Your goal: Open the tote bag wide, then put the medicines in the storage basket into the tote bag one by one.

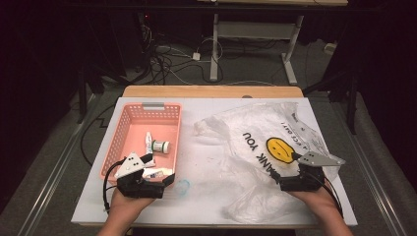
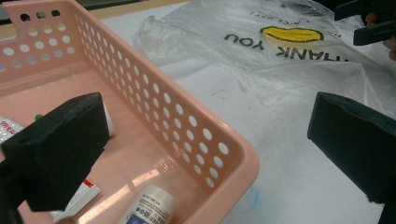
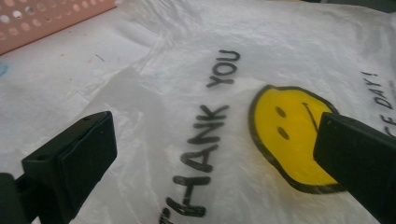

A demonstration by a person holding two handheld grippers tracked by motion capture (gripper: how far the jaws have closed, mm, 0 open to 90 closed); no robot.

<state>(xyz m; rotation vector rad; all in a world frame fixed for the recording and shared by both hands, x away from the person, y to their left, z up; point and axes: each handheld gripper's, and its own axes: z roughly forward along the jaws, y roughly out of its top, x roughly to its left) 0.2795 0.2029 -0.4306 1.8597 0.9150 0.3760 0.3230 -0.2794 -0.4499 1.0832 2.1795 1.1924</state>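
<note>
plastic bag (image 1: 265, 152) lies spread across the right half of the white table (image 1: 206, 196), its "thank you" lettering and yellow smiley face up, while my right gripper (image 1: 284, 173) hovers at the bag's near right edge with jaws spread wide and nothing between them. in the right gripper view the two black jaws stand on either side of the printed face, clear of the film. my left gripper (image 1: 164, 173) hangs at the near right corner of the pink basket (image 1: 129, 114), jaws also apart and empty, one over the basket floor and one outside the rim. inside the basket sit a small white jar (image 1: 160, 146) and a few tubes (image 1: 148, 142). to do this step well, as i judge it, i should lower the right jaws onto a raised fold of film rather than a flat patch, pinch only the top layer so the mouth can open, and keep the left gripper still over the basket until the bag is held. the film is thin and slippery and may slide off.
</note>
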